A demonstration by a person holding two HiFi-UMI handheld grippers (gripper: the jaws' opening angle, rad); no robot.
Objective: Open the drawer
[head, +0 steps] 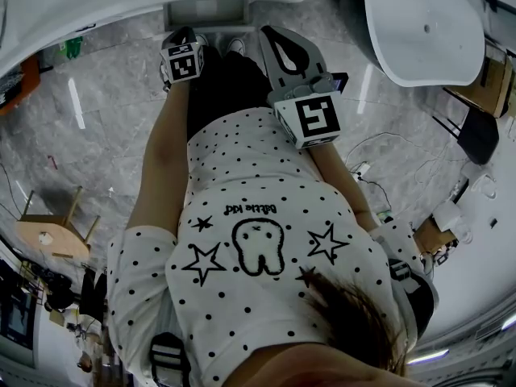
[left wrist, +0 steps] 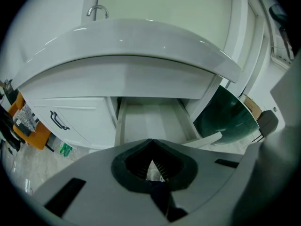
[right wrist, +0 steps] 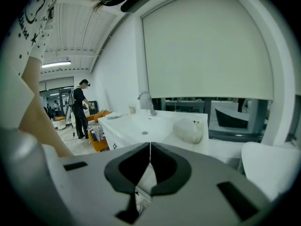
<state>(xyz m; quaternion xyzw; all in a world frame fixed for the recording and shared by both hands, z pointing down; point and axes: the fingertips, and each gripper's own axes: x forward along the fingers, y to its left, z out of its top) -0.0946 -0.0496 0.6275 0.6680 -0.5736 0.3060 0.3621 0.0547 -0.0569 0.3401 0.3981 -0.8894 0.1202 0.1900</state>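
The drawer point(left wrist: 153, 121) looks fully out beneath the surface point(left wrist: 141, 41), so we draw the left gripper point(left wrist: 150, 142) and right gripper point(right wrist: 150, 146), both with jaws together, straight back.

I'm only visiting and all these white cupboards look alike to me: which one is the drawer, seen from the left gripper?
Find the wide white curved countertop with the tap. Directly beneath its middle is the drawer, pulled out with its pale inside showing, unlike the closed cabinet door with a dark handle to its left.
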